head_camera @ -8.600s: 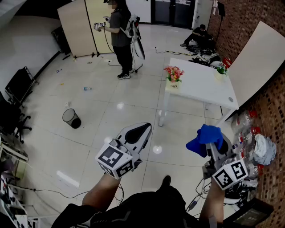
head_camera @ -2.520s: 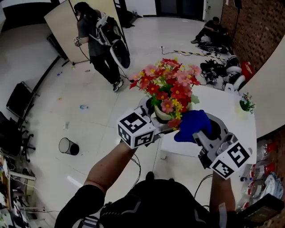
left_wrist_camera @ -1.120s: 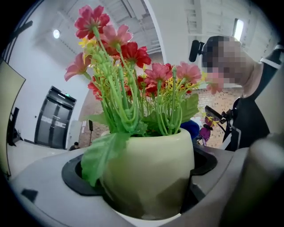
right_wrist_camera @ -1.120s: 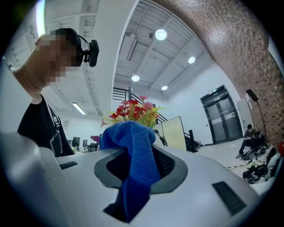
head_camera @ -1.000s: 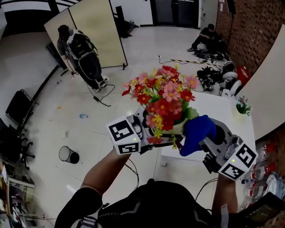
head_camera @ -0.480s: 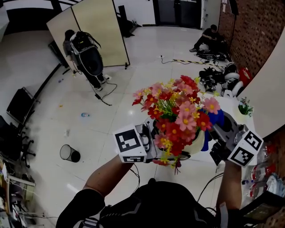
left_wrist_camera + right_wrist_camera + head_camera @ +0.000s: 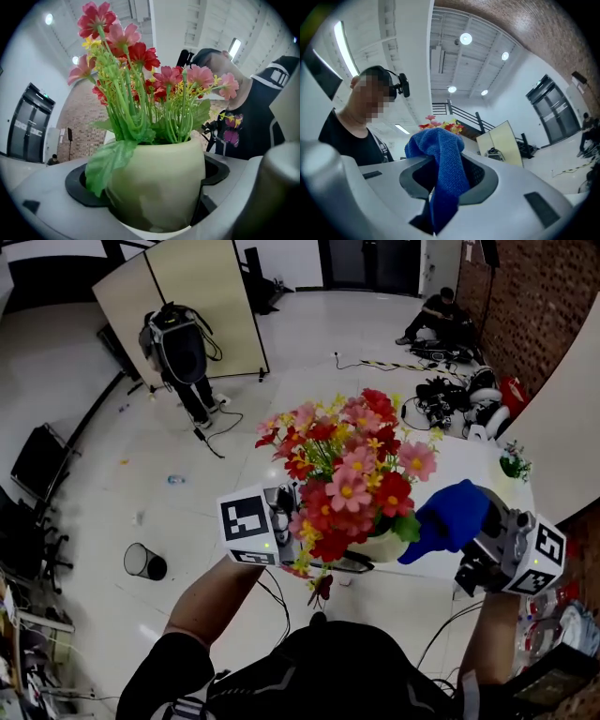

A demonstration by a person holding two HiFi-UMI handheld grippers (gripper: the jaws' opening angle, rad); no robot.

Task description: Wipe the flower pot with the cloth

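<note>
Swung round from behind the flowers (image 7: 342, 474), the blue cloth (image 7: 452, 517) pinched in the right gripper (image 7: 443, 176) now sits just beside the flower pot (image 7: 382, 546) clamped in the left gripper (image 7: 349, 562), so wiping looks under way but unfinished.

Room setting. Glossy pale tiled floor (image 7: 112, 427); red brick wall (image 7: 530, 287) at right; beige folding partition (image 7: 234, 296) at rear; black mesh wastebasket (image 7: 146, 562) standing on the floor; white rectangular tabletop (image 7: 466, 456) near the brick wall; round ceiling lamps (image 7: 465, 38) lit overhead.

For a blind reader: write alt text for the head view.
The left gripper holds up a cream flower pot of red and pink flowers; the right gripper holds a blue cloth close beside the pot.
</note>
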